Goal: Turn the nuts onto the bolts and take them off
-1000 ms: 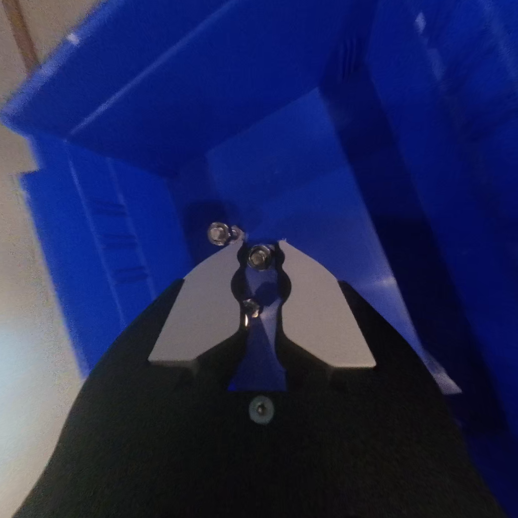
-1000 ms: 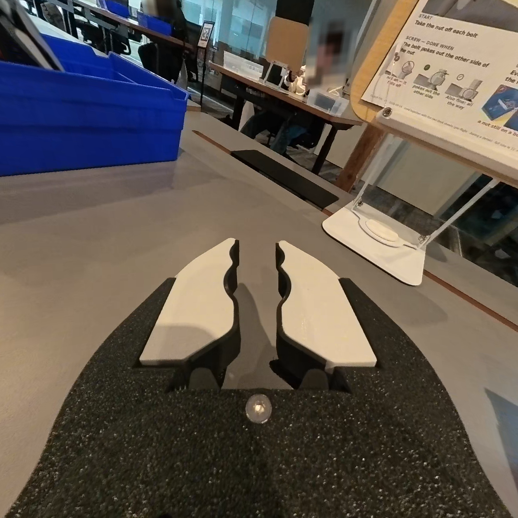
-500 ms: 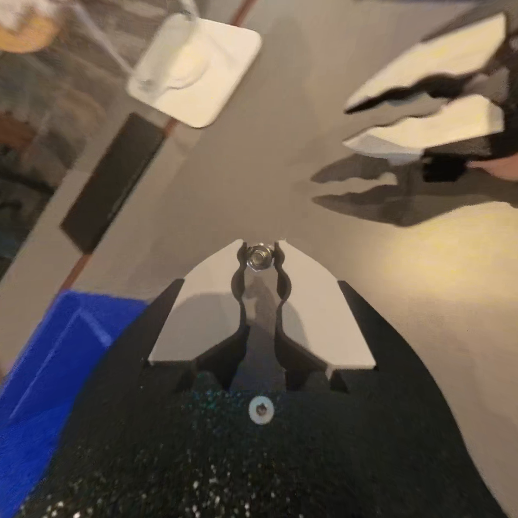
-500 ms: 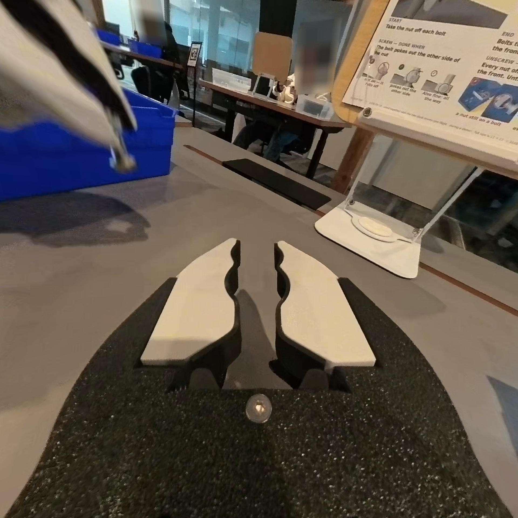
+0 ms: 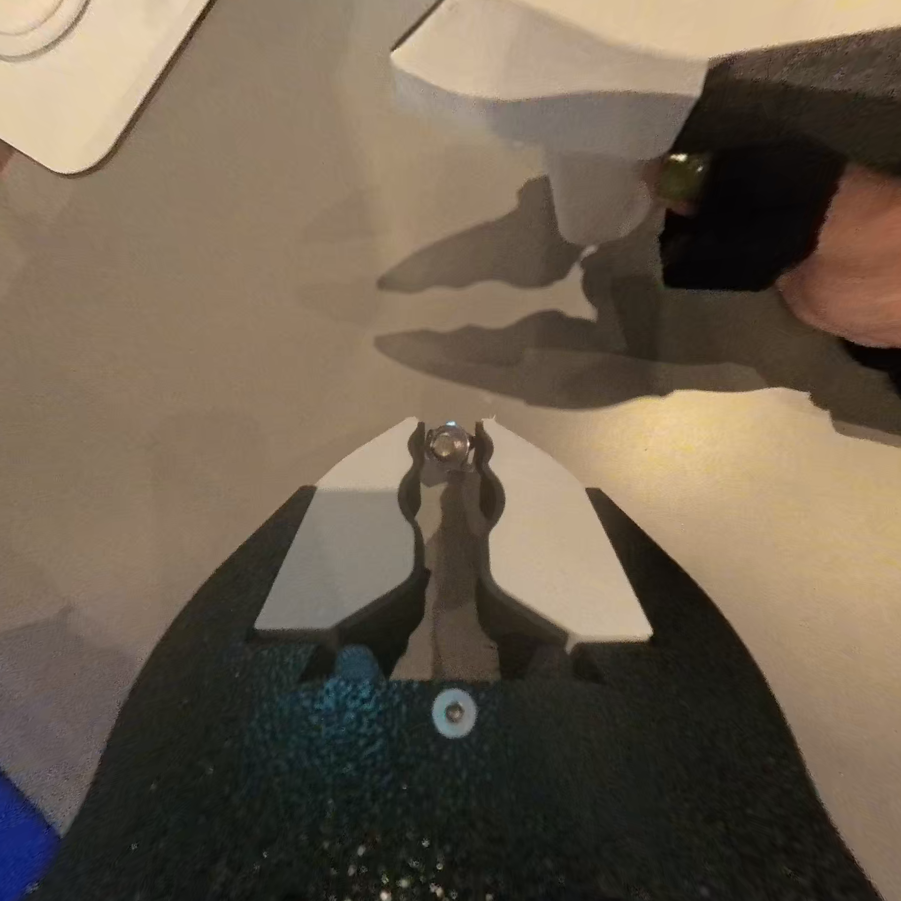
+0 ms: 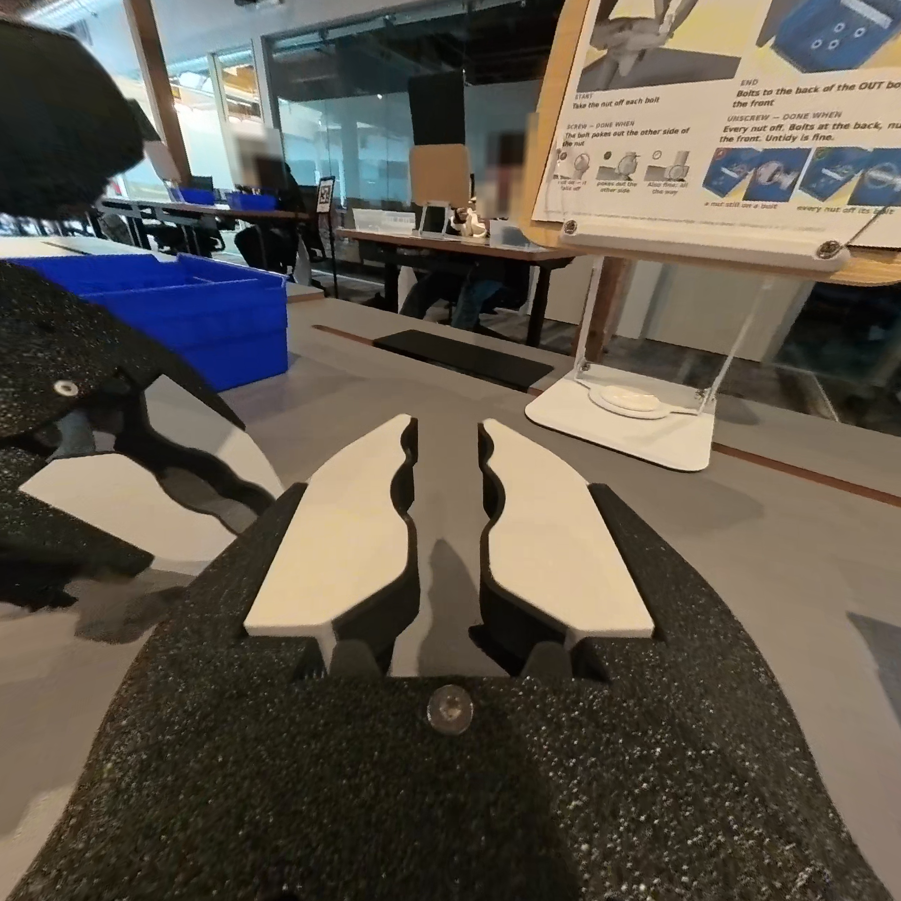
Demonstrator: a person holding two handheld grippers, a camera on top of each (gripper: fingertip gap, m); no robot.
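Note:
My left gripper (image 5: 448, 425) is shut on a small silver bolt (image 5: 446, 446), gripped at the very tips above the grey table (image 5: 195, 390). I cannot tell whether a nut sits on the bolt. My right gripper (image 6: 447, 431) is open and empty, low over the table. One of its white fingers (image 5: 536, 97) shows at the top right of the left wrist view, held by a hand (image 5: 853, 273). The left gripper's white fingers (image 6: 97, 492) show at the left of the right wrist view, close beside the right gripper, and the bolt is hidden there.
A blue divided bin (image 6: 195, 312) stands at the back left of the table, and its corner shows in the left wrist view (image 5: 19, 838). A white stand base (image 6: 634, 429) carries an instruction board (image 6: 731, 122) at the right. A black pad (image 6: 463, 358) lies at the far edge. The tips of one gripper are about 11 cm away from the tips of the other.
My left gripper has lifted the bolt out of the blue bin and carried it over the table, close to the right gripper. The right gripper has stayed open and almost still.

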